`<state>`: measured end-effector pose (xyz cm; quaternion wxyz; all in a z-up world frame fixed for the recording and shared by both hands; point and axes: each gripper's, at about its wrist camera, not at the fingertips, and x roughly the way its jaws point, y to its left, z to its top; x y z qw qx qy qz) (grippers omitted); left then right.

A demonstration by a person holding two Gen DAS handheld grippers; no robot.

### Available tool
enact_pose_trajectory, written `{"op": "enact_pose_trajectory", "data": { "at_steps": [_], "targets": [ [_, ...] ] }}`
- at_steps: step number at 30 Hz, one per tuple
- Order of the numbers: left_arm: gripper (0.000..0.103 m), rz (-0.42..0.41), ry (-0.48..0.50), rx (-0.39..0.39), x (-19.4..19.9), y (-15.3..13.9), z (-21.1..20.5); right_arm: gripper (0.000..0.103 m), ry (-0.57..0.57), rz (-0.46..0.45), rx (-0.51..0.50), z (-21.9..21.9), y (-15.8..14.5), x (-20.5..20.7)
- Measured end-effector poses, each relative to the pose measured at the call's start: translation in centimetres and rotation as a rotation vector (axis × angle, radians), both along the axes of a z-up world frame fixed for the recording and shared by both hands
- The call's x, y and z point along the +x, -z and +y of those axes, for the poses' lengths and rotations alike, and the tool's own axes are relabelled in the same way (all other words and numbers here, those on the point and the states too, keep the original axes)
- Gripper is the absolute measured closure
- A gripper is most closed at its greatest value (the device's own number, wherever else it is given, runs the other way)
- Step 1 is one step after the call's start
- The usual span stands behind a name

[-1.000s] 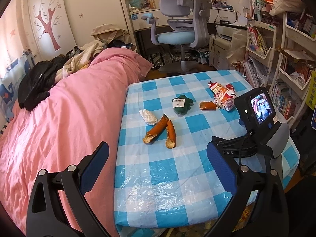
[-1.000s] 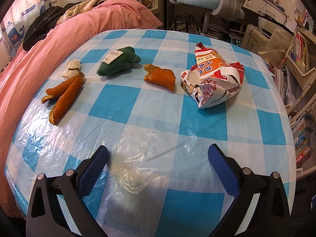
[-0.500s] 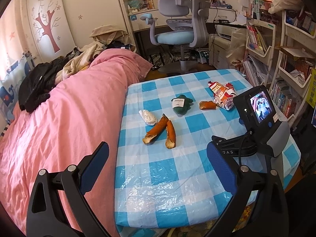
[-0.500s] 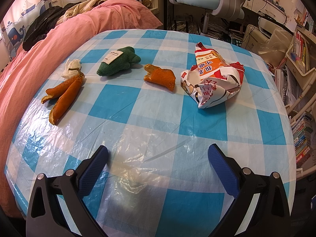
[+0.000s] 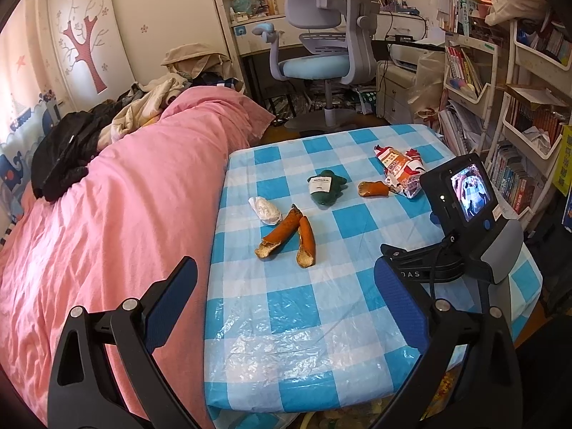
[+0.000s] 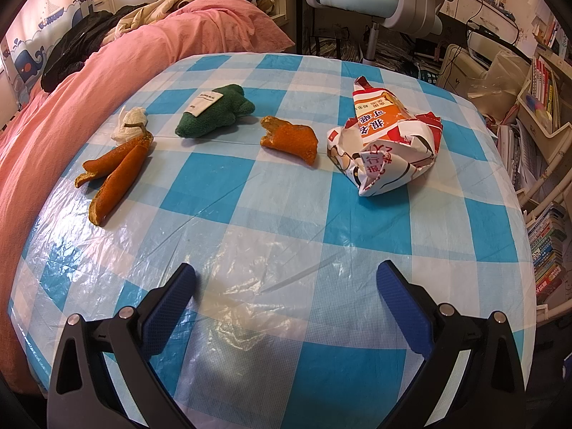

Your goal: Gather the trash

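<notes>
Trash lies on a blue-and-white checked table (image 6: 286, 236): long orange peels (image 6: 114, 171) (image 5: 287, 237), a white crumpled tissue (image 6: 129, 123) (image 5: 265, 210), a green crumpled cloth with a white label (image 6: 214, 114) (image 5: 326, 189), a small orange peel (image 6: 291, 139) (image 5: 373, 189), and a crumpled orange-and-white carton (image 6: 388, 143) (image 5: 398, 166). My right gripper (image 6: 286, 286) is open above the table's near part, holding nothing. My left gripper (image 5: 286, 286) is open and empty, over the table's near-left edge. The other gripper's body with its lit screen (image 5: 468, 196) shows at the right of the left wrist view.
A pink duvet (image 5: 107, 221) on a bed with piled clothes (image 5: 71, 146) borders the table's left side. A grey-blue desk chair (image 5: 321, 53) stands beyond the table. Bookshelves (image 5: 518, 107) crowd the right side.
The left wrist view has shifted slightly, so the table contents sit a little lower and the left gripper seems to have drawn back. The right gripper has not moved.
</notes>
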<state>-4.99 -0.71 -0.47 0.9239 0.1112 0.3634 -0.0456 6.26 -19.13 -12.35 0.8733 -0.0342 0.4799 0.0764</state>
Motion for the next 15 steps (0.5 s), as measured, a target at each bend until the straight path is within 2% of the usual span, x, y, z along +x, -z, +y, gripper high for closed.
{"op": "enact_pose_trajectory", "data": {
  "at_steps": [15],
  "targets": [
    [0.007, -0.006, -0.003, 0.006, -0.16, 0.01, -0.36, 0.006, 0.0, 0.0, 0.0, 0.01, 0.0, 0.0]
  ]
}}
